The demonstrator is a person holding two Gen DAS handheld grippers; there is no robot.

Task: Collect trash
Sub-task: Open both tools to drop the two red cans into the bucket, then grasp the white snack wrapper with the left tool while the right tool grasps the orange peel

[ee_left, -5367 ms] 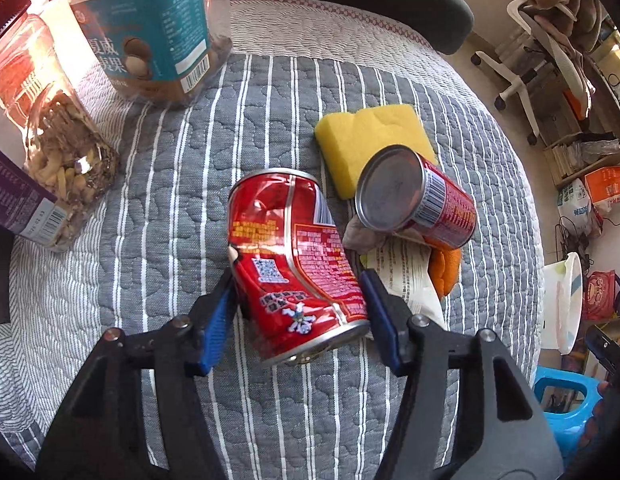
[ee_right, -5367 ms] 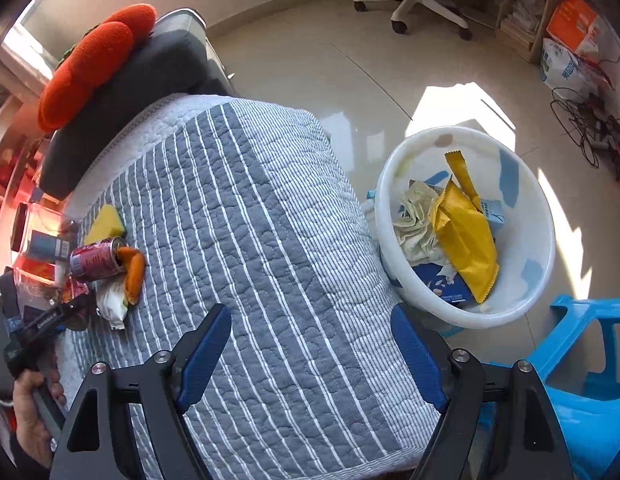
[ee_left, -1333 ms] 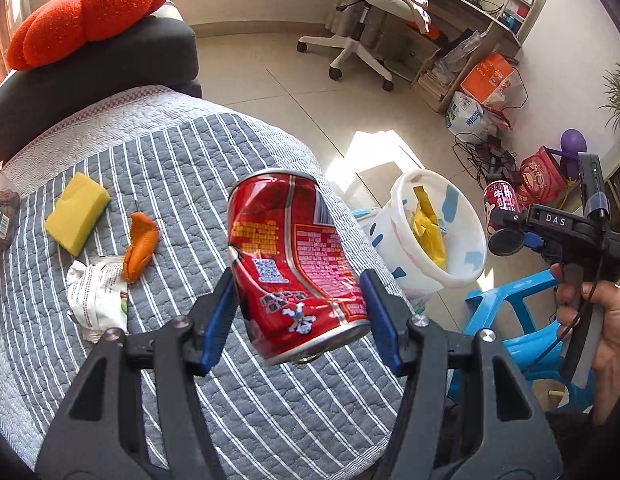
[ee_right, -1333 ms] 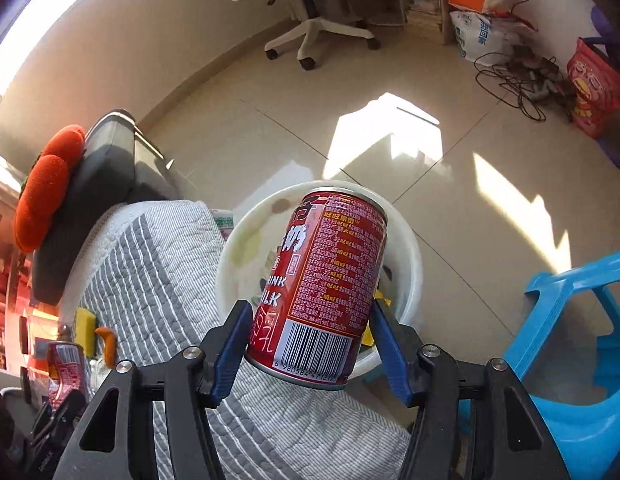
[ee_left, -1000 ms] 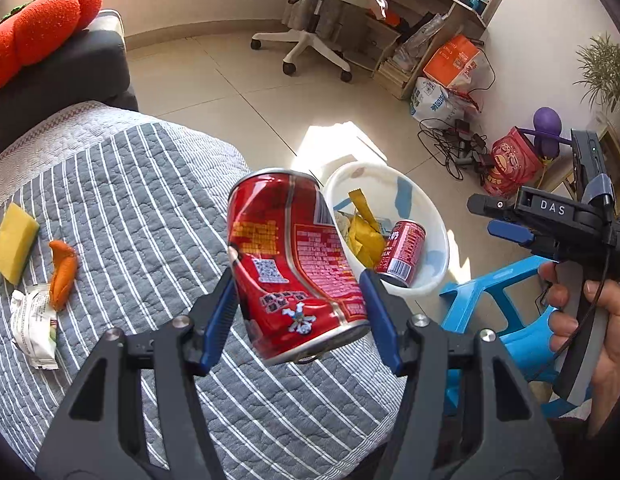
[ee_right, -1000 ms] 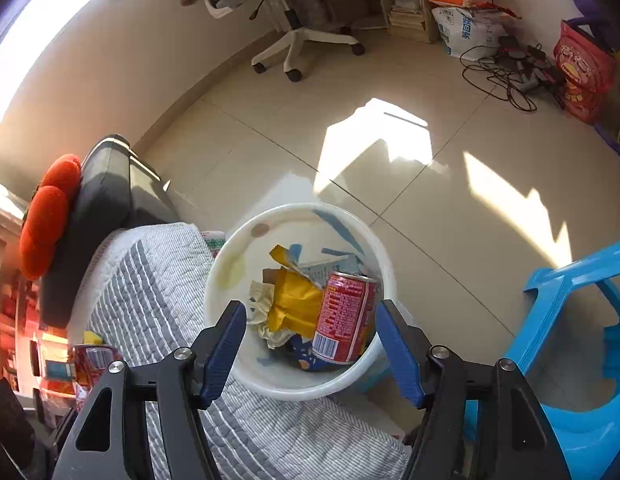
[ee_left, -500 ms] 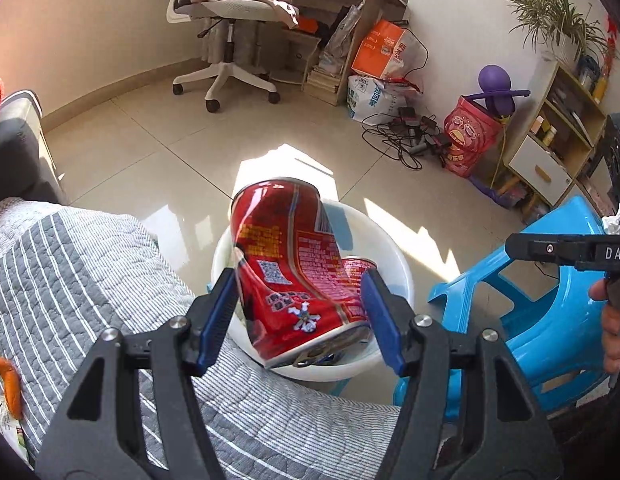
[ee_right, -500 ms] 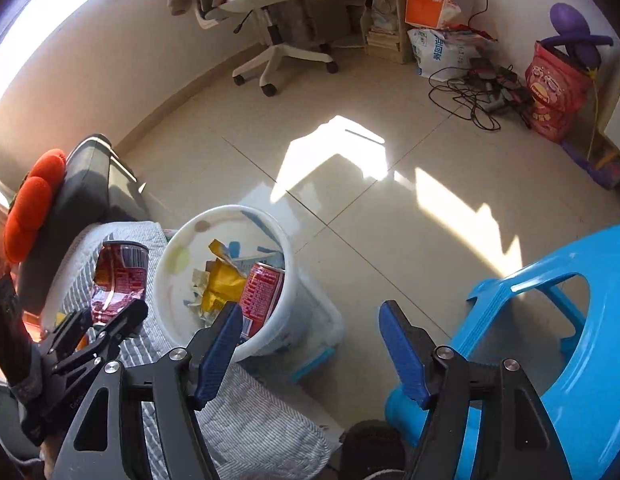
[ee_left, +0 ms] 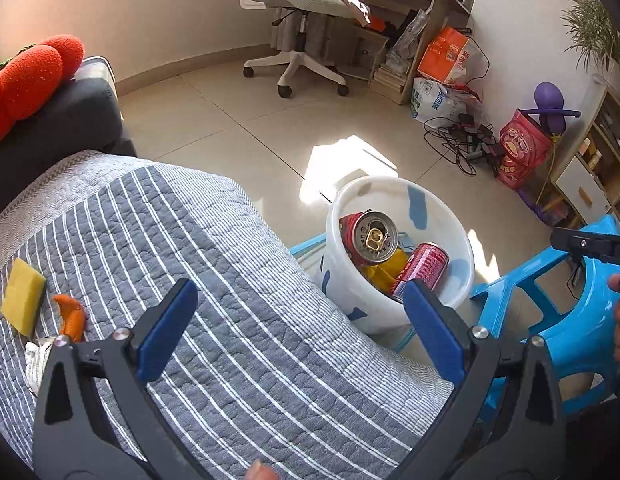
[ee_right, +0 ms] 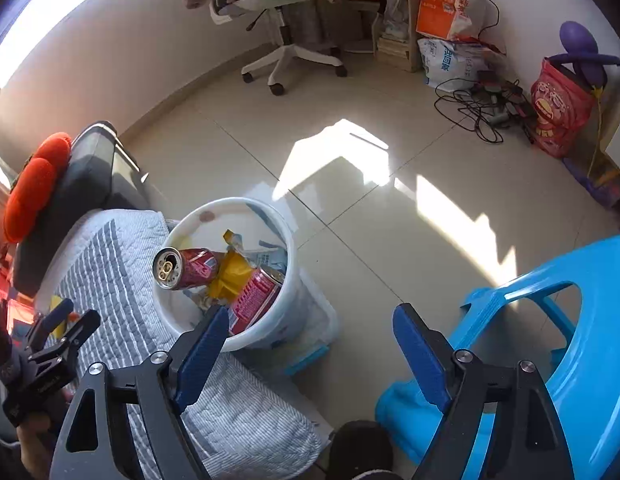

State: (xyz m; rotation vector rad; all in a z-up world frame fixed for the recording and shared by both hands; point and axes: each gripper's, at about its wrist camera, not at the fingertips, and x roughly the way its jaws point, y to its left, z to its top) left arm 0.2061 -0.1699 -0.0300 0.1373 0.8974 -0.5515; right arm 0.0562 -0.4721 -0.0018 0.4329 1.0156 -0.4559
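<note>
A white bin (ee_left: 462,248) stands on the floor beside the quilted table (ee_left: 190,264). In it lie a dented red can (ee_left: 368,236), a second red can (ee_left: 424,268) and a yellow wrapper (ee_left: 384,270). My left gripper (ee_left: 300,326) is open and empty above the table edge, left of the bin. My right gripper (ee_right: 310,344) is open and empty over the floor, right of the bin (ee_right: 202,220); both cans (ee_right: 190,268) (ee_right: 256,296) show in its view. An orange peel (ee_left: 72,316) and a white wrapper (ee_left: 34,360) lie on the table's left.
A yellow sponge (ee_left: 22,296) lies by the peel. A blue plastic stool (ee_left: 566,320) stands right of the bin, also in the right wrist view (ee_right: 570,332). A dark sofa arm with an orange cushion (ee_left: 26,76), an office chair (ee_left: 306,8) and cables (ee_left: 462,140) are beyond.
My left gripper has opened and the dented red can has dropped into the bin beside the other can. The right gripper, open since its own can dropped, has drawn back.
</note>
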